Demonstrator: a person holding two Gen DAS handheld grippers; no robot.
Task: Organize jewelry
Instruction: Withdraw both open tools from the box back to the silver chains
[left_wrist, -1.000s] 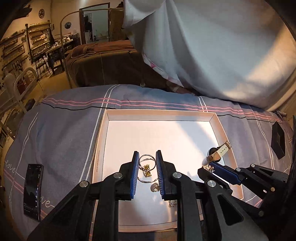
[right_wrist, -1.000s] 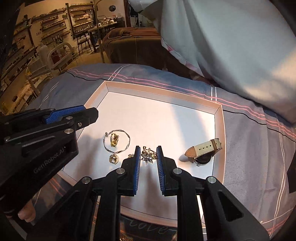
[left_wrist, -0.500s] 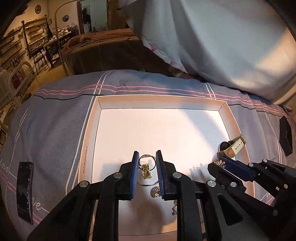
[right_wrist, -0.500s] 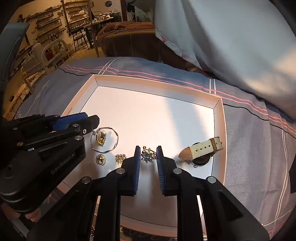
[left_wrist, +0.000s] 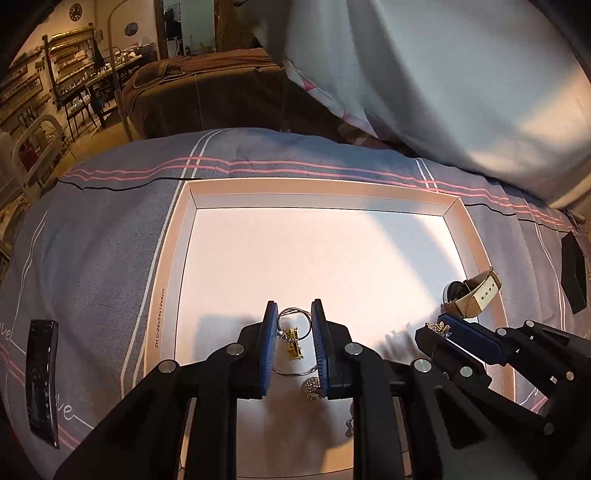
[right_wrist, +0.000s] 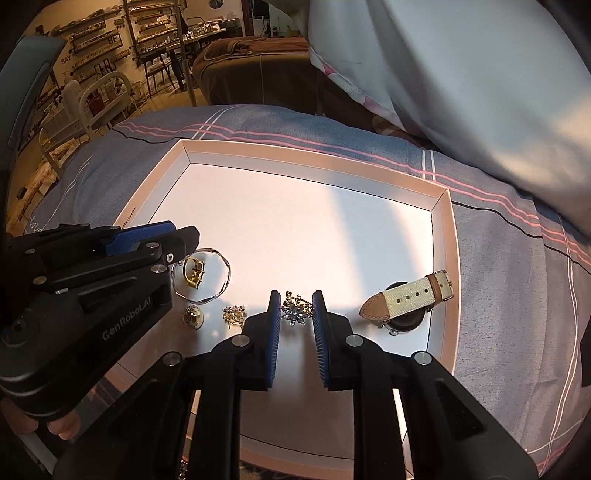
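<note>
Grippers hovered over our white tray (right_wrist: 445, 258), left gripper (left_wrist: 294, 314) jaws narrowly spread around bangle (right_wrist: 218, 284), right gripper (right_wrist: 295, 302) jaws narrowly spread around brooch (right_wrist: 295, 312).

- The tray (right_wrist: 441, 236) lies on the bed (right_wrist: 517, 280).
- In the tray, toward its near left, the bangle (right_wrist: 221, 291) encircles a clip (right_wrist: 194, 275).
- A ring (right_wrist: 192, 316) lies just in front of the bangle; a small brooch (right_wrist: 233, 314) lies right of the ring.
- A larger brooch (right_wrist: 295, 314) lies right of the small brooch, between the tips of the right hand-held gripper (right_wrist: 295, 325).
- The watch (right_wrist: 410, 301) lies beside the right wall of the tray.
- The left hand-held gripper (left_wrist: 294, 343) stands over the bangle.
- A phone (left_wrist: 42, 380) lies on the bed, left of the tray.
</note>
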